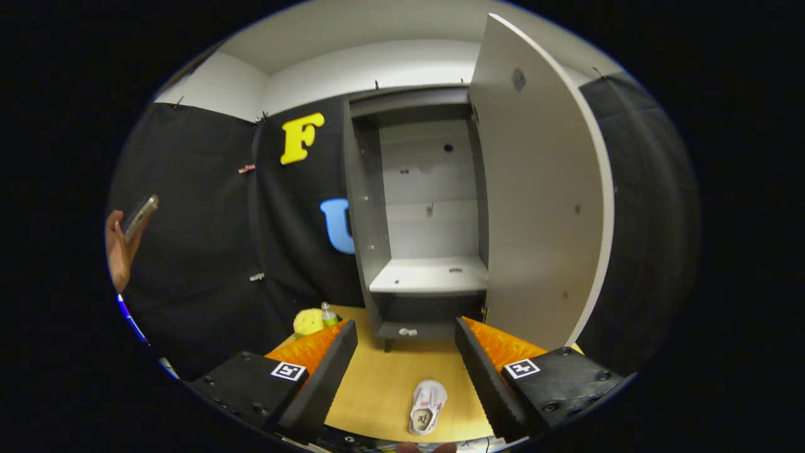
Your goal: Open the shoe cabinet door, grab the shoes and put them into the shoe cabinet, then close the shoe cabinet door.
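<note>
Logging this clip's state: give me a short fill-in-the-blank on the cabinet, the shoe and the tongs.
1. The shoe cabinet door stands ____.
2. The white shoe lies on the ____, between the fingers of the tongs.
3. The tongs are ____, gripping nothing.
4. The cabinet's shelf holds ____ shoes.

Missing words: open; floor; open; no

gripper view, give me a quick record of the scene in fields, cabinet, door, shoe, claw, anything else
cabinet: upright, beyond the claw, shelf bare
door: open, swung to the cabinet's right side
drawer: shut, below the shelf
shoe: white, sole up on the floor, between the fingers
claw: open, holding nothing
toy: yellow, with a bottle, left of the cabinet's foot
hand: holds a phone, far left
</note>
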A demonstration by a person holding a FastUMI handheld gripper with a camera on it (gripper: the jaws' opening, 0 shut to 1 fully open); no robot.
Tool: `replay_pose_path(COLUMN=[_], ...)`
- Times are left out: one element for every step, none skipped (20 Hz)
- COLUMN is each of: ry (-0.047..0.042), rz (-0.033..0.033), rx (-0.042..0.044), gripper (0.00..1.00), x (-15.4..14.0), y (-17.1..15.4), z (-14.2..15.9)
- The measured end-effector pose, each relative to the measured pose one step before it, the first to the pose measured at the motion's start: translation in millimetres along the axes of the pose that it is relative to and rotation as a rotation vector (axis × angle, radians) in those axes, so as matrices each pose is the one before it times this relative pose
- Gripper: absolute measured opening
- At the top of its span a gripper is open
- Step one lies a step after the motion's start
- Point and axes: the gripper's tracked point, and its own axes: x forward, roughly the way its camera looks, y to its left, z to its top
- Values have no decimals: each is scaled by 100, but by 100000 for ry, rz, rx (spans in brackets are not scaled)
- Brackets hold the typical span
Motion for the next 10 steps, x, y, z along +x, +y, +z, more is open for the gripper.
replay_pose_path(ry=[6194, 5843, 5679, 5737, 4803, 4602, 4251, 3037, 4518, 3235], rz=[-1052, -1175, -938, -881, -532, 136, 102, 61, -729, -548], rx=[1539, 713, -288, -1358, -1601, -1657, -1390, -1112, -862, 341], gripper=[99, 98, 98, 99, 99, 99, 99, 99, 99, 99], x=[719, 829, 668, 839, 968, 871, 1153, 1244, 1402, 1328], y=[-121, -183, -314, -140, 8, 178, 406, 316, -40, -134], z=[-2276, -2494, -2336, -2514, -2366, -2182, -2037, -1713, -2038, -1574])
